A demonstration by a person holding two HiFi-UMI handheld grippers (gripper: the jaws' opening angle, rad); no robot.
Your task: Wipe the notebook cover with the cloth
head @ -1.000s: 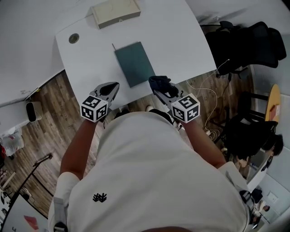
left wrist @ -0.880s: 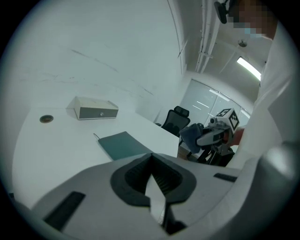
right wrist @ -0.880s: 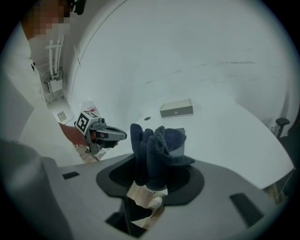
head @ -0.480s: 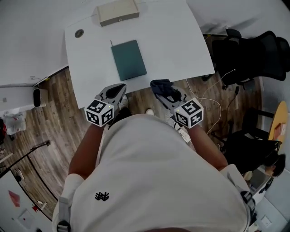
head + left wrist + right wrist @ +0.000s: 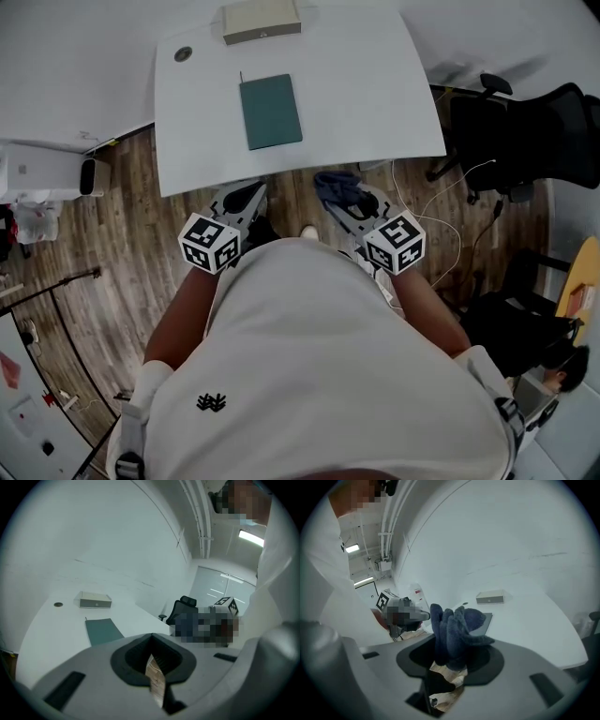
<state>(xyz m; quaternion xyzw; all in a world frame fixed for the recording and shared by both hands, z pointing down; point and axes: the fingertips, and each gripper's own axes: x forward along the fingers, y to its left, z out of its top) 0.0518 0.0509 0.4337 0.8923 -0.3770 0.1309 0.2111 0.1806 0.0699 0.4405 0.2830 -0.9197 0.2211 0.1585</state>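
Floor [image 5: 112, 253]: brown wood planks.
Bench [image 5: 366, 94]: white, set against white wall [image 5: 93, 536].
Seating: black office chair [image 5: 525, 131], placed alongside.
Lighting: ceiling strip [image 5: 251, 537], lit.

My right gripper [image 5: 449, 665]: jaws clamped on dark blue cloth [image 5: 457, 627]; notebook [image 5: 487, 620] beyond, flat on white table [image 5: 529, 625].

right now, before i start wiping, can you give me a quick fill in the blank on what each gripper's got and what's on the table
1. The right gripper is shut on the dark blue ___.
2. The left gripper has its jaws together with ___ between them.
3. Beyond the closed notebook, near the far edge of the table, sits a beige ___.

Missing words: cloth; nothing; box
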